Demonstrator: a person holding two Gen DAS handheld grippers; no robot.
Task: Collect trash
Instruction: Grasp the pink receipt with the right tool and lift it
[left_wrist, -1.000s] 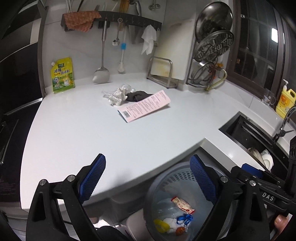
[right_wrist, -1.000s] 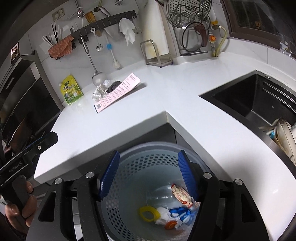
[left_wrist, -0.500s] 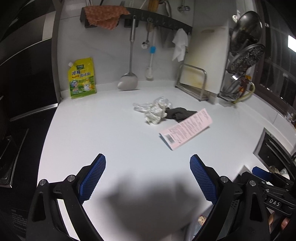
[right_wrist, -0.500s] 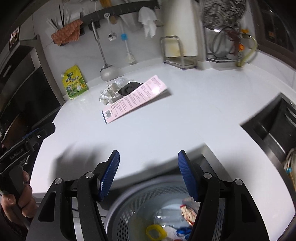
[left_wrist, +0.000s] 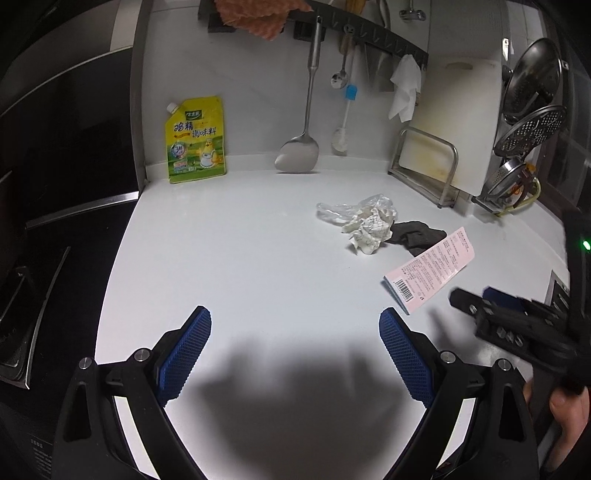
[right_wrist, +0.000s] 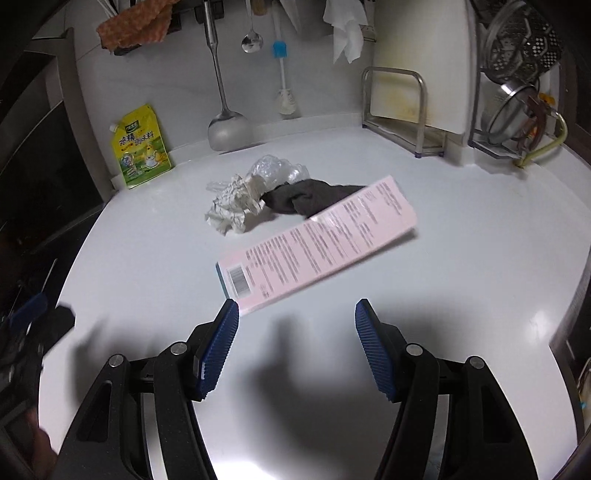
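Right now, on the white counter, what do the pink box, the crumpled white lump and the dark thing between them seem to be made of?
Pink box: thin cardboard, probably; matte, printed text and barcode, flat with sharp edges.
Crumpled white lump: paper, likely; stiff creases, dull surface.
Dark thing: soft fabric, maybe a sock; limp folds, no shine.
Behind the lump, a clear film: thin plastic, glossy and see-through.

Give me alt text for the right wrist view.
The open right gripper hovers empty over a white counter, just short of a pink printed box. Behind the box lie a dark cloth, crumpled paper and clear plastic wrap.
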